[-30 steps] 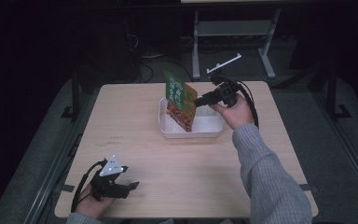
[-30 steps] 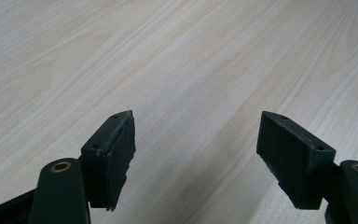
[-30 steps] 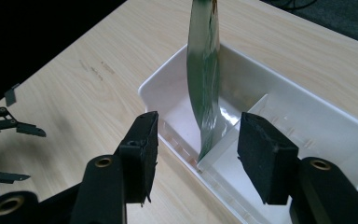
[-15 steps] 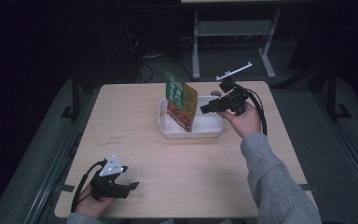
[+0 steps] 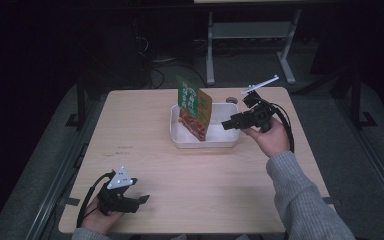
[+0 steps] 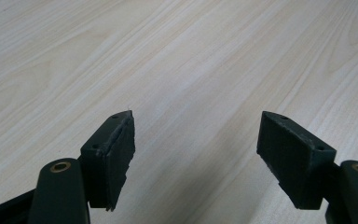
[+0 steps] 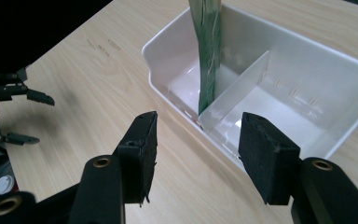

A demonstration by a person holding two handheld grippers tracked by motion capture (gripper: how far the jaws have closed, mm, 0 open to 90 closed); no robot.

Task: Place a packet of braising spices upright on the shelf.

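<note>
Where the high view looks down on the light wooden worktop (image 5: 195, 175), a white plastic bin (image 5: 204, 138) sits toward its far middle, and a green and orange food packet (image 5: 194, 109) stands in the bin's left part, leaning a little. The right tool (image 5: 226, 125) hangs just beside the bin's right end, above the rim, its jaws pointing toward the packet and apart from it, with nothing between them. The person's right hand (image 5: 269, 138) carries it, a grey sleeve (image 5: 300, 195) running off the lower edge. Near the front left corner the left tool (image 5: 142, 201) lies low over the worktop in the left hand (image 5: 100, 220), well apart from the bin, with a grey three-cornered plate (image 5: 121, 177) on top.

In the left gripper view, the left tool (image 6: 196, 154) has its jaws standing wide, with bare worktop (image 6: 186, 70) between them.

In the right gripper view, the right tool (image 7: 196, 156) has its jaws spread with nothing gripped, hovering near the bin (image 7: 168, 51). A white divider (image 7: 242, 88) splits the bin into two compartments, and the packet (image 7: 207, 51) stands on edge in the left one, touching the divider's near end. The left tool (image 7: 14, 112) shows at the far left edge.
</note>
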